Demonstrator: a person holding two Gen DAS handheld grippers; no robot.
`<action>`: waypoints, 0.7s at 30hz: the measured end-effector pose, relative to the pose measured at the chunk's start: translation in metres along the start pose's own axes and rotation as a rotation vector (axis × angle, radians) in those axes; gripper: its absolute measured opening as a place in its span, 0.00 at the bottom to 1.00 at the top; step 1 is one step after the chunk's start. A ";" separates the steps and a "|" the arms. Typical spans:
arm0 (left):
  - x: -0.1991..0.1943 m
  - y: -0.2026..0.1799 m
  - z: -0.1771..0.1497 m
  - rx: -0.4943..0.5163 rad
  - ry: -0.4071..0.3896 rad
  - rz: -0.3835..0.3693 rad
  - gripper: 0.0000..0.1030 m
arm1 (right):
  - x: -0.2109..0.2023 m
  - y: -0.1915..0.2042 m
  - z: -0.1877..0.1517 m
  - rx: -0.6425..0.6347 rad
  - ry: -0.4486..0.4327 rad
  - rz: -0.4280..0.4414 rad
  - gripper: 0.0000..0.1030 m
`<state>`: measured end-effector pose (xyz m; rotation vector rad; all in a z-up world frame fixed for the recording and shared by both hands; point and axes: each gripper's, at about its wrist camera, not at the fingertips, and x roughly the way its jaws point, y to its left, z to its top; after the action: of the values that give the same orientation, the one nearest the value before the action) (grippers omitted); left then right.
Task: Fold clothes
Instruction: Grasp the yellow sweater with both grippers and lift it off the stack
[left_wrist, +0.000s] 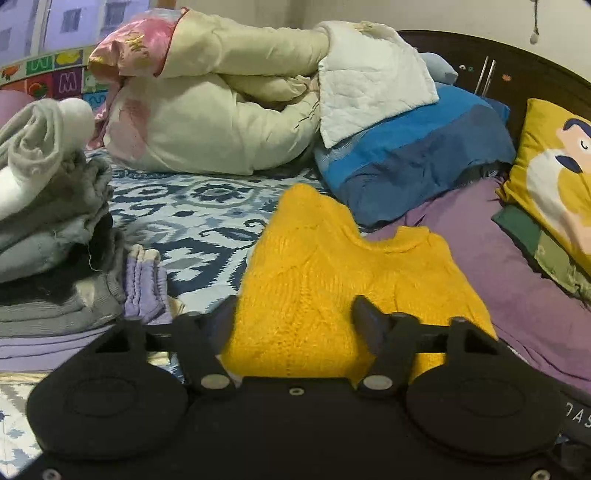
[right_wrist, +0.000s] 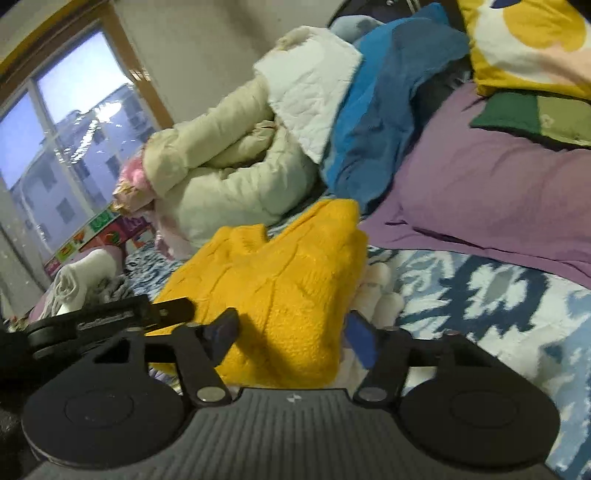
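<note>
The mustard-yellow chunky knitted sweater (left_wrist: 332, 280) lies on the bed's blue-and-white patterned sheet (left_wrist: 192, 214), its near hem between both tools. The left gripper (left_wrist: 295, 314) stands about half open with the knit filling the gap between its fingers; whether the pads actually press the fabric cannot be told. The right gripper (right_wrist: 291, 332) is likewise half open astride the sweater's near corner, its grip equally unclear. A stack of folded grey clothes (left_wrist: 48, 236) sits at the left, and a purple pillow (right_wrist: 491, 192) lies beside the sweater.
</note>
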<state>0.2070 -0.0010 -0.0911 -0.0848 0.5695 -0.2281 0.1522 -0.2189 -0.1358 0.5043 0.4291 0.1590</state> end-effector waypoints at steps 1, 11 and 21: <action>-0.003 -0.001 0.000 0.008 -0.011 0.002 0.43 | -0.002 0.003 -0.001 -0.013 -0.009 0.008 0.48; -0.077 -0.006 -0.002 0.173 -0.153 0.040 0.18 | -0.026 0.028 -0.004 -0.136 -0.121 0.129 0.27; -0.195 0.058 -0.008 0.193 -0.301 0.343 0.16 | -0.040 0.117 -0.040 -0.219 -0.090 0.515 0.22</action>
<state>0.0545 0.1016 -0.0040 0.1631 0.2537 0.0653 0.0936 -0.1105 -0.0943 0.3952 0.1828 0.6695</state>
